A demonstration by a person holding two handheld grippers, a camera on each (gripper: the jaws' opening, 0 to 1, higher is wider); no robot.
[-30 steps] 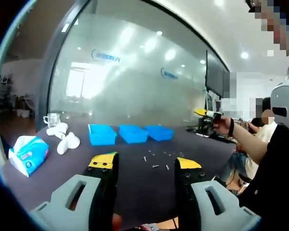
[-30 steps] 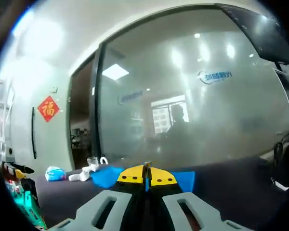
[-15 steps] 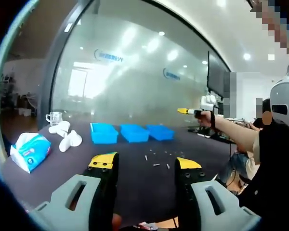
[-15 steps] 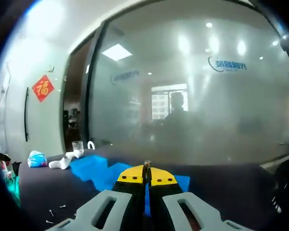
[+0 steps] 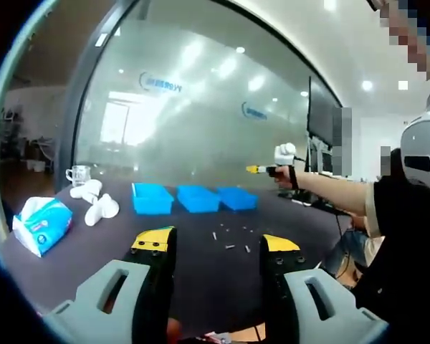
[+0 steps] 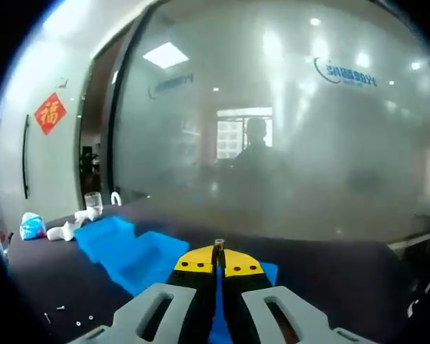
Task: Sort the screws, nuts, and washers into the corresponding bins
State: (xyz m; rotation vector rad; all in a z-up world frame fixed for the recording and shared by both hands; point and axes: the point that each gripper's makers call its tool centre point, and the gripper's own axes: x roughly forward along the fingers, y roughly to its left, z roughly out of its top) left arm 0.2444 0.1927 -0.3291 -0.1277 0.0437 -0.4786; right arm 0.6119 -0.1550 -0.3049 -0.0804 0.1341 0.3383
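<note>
Three blue bins [image 5: 152,198] [image 5: 198,198] [image 5: 238,198] stand in a row on the dark table [image 5: 201,272]. Several small screws and parts [image 5: 230,240] lie loose in front of them. My left gripper [image 5: 216,242] hangs low over the near table, open and holding nothing. A person's hand holds my right gripper [image 5: 256,170] in the air, above and just right of the bins. In the right gripper view, my right gripper [image 6: 218,252] is shut on a small metal part [image 6: 218,245] that sticks up between the yellow tips. The blue bins [image 6: 152,258] lie below and to its left.
At the table's left end sit a tissue pack [image 5: 41,226], white cups [image 5: 94,203] and a glass mug [image 5: 77,175]. A frosted glass wall [image 5: 201,122] rises behind the table. The person's arm [image 5: 337,193] reaches in from the right. Loose parts [image 6: 61,309] lie on the table.
My right gripper has moved left through the air toward the bins, still shut on the small part; the bins look nearer in its view. My left gripper has stayed open and still.
</note>
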